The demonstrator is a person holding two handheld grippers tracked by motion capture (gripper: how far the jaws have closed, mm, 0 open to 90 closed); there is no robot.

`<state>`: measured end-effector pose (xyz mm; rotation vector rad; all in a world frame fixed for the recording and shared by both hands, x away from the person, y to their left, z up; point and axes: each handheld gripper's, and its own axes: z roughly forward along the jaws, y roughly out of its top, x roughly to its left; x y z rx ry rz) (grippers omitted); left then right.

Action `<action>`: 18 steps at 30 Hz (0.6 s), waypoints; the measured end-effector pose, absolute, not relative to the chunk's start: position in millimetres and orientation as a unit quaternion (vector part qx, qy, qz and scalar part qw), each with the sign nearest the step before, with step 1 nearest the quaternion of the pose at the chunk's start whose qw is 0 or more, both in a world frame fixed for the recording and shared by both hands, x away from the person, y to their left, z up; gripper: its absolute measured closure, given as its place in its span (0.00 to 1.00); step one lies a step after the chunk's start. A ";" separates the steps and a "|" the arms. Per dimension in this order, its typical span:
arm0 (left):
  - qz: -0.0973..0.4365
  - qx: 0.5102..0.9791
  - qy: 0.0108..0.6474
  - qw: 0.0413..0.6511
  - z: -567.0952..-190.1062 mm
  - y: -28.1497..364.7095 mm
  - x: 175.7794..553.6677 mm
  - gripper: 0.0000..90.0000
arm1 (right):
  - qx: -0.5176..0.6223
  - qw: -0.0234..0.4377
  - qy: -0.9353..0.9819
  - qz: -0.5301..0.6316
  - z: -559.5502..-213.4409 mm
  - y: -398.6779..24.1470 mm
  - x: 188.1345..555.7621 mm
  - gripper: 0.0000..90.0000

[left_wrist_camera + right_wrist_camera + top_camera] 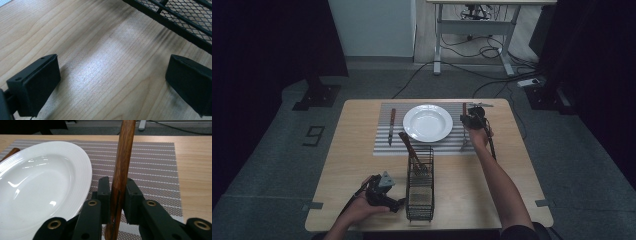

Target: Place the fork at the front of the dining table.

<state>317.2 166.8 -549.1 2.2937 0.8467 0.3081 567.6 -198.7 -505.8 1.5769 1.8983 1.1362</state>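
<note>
My right gripper (473, 119) (117, 187) is shut on the wooden handle (125, 152) of a utensil (464, 110), just right of the white plate (427, 122) (42, 185). The utensil's working end is hidden. The plate rests on a striped placemat (447, 147) (150, 160). A wooden-handled knife (391, 127) lies on the mat left of the plate. A black wire basket (419, 192) (180, 17) stands in front of the mat with another wooden-handled utensil (409, 147) leaning out of it. My left gripper (400, 203) (112, 80) is open over bare wood, just left of the basket.
The wooden table (352, 165) has bare room at its left and right sides. Beyond the table stand a desk frame (472, 30) with cables on the floor (492, 55) and dark curtains at both sides.
</note>
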 end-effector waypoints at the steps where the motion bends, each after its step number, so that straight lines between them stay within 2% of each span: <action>1: 0.118 0.878 0.324 0.332 -549.1 166.8 317.2 0.00 | 0.568 0.210 0.685 0.406 -507.2 -196.5 570.1 0.87; 18: 0.118 0.878 0.324 0.333 -549.2 166.7 317.2 0.00 | 0.588 0.204 0.686 0.378 -533.5 -191.5 583.3 0.85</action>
